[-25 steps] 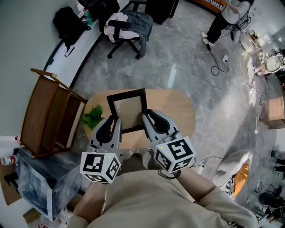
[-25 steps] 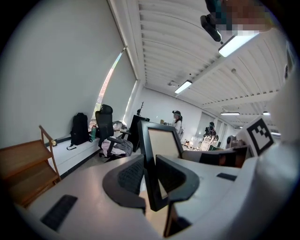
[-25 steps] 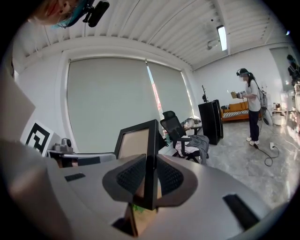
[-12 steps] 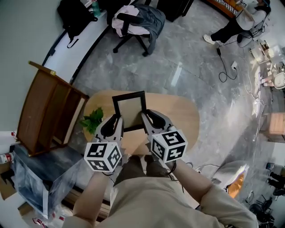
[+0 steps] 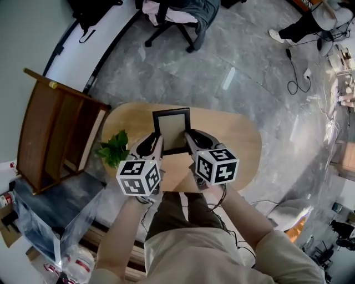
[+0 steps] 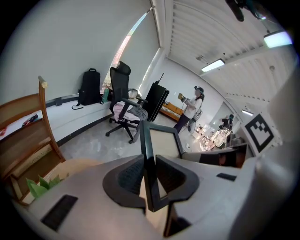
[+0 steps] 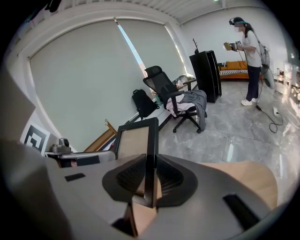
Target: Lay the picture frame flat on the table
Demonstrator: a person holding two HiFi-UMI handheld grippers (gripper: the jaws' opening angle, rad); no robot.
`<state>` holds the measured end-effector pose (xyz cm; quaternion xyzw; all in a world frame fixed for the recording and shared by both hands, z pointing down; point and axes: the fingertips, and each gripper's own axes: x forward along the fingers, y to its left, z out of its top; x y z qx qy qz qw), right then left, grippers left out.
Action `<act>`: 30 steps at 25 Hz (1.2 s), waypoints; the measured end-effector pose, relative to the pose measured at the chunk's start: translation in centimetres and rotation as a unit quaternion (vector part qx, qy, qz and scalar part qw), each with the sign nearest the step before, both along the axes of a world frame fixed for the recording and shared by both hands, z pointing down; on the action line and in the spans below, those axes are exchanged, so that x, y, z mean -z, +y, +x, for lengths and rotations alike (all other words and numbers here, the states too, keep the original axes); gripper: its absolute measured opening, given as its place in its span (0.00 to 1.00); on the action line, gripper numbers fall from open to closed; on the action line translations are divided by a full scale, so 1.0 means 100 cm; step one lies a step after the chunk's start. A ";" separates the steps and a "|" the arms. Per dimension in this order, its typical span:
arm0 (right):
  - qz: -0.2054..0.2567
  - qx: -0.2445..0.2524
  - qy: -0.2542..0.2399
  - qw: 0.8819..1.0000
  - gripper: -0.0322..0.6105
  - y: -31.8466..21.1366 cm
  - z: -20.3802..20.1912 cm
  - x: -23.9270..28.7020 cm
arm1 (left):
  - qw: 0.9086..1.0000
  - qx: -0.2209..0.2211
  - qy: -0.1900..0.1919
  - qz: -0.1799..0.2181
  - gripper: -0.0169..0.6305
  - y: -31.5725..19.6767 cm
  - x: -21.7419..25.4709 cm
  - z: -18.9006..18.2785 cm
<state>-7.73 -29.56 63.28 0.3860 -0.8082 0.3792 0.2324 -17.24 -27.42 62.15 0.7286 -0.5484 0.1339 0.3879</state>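
The picture frame [image 5: 171, 131], black with a beige panel, is held over the middle of the oval wooden table [image 5: 238, 140]. My left gripper [image 5: 157, 142] is shut on its left side bar, and my right gripper [image 5: 189, 138] is shut on its right side bar. In the left gripper view the frame [image 6: 162, 142] runs forward from between the jaws of the left gripper [image 6: 150, 176]. The right gripper view shows the frame [image 7: 135, 141] in the same way, its bar pinched in the right gripper [image 7: 150, 181]. I cannot tell whether the frame's lower edge touches the table.
A green plant [image 5: 113, 148] sits on the table's left end, close to the left gripper. A wooden shelf unit [image 5: 52, 133] leans just left of the table. An office chair with clothes [image 5: 180, 14] stands beyond it, and a person [image 5: 310, 19] is at the far right.
Both grippers stay shut on the frame. In the head view the frame has shifted right and looks smaller and squarer, now over the table's middle; the head camera itself also moved.
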 end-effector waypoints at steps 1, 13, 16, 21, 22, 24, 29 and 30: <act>-0.007 0.000 0.002 1.000 0.13 -0.003 0.000 -0.013 | 1.000 0.002 0.002 -0.007 0.14 -0.003 -0.012 0.000; -0.062 0.050 0.034 0.996 0.13 -0.019 -0.008 -0.150 | 0.996 0.035 0.027 -0.081 0.13 -0.020 -0.140 -0.007; -0.076 0.046 0.039 0.995 0.13 -0.019 -0.005 -0.182 | 0.995 0.028 0.025 -0.098 0.13 -0.019 -0.173 -0.005; -0.097 0.045 0.053 0.993 0.13 -0.017 -0.004 -0.233 | 0.991 0.031 0.027 -0.128 0.13 -0.019 -0.229 -0.004; -0.101 0.044 0.056 0.992 0.13 -0.016 -0.004 -0.243 | 0.990 0.032 0.026 -0.134 0.13 -0.019 -0.241 -0.005; -0.107 0.046 0.063 0.991 0.13 -0.014 -0.006 -0.263 | 0.989 0.035 0.018 -0.143 0.13 -0.020 -0.263 -0.008; -0.124 0.062 0.075 0.987 0.13 -0.009 -0.017 -0.308 | 0.982 0.066 0.001 -0.175 0.13 -0.018 -0.317 -0.018; -0.127 0.064 0.078 0.987 0.13 -0.009 -0.018 -0.316 | 0.981 0.070 0.000 -0.178 0.13 -0.017 -0.324 -0.020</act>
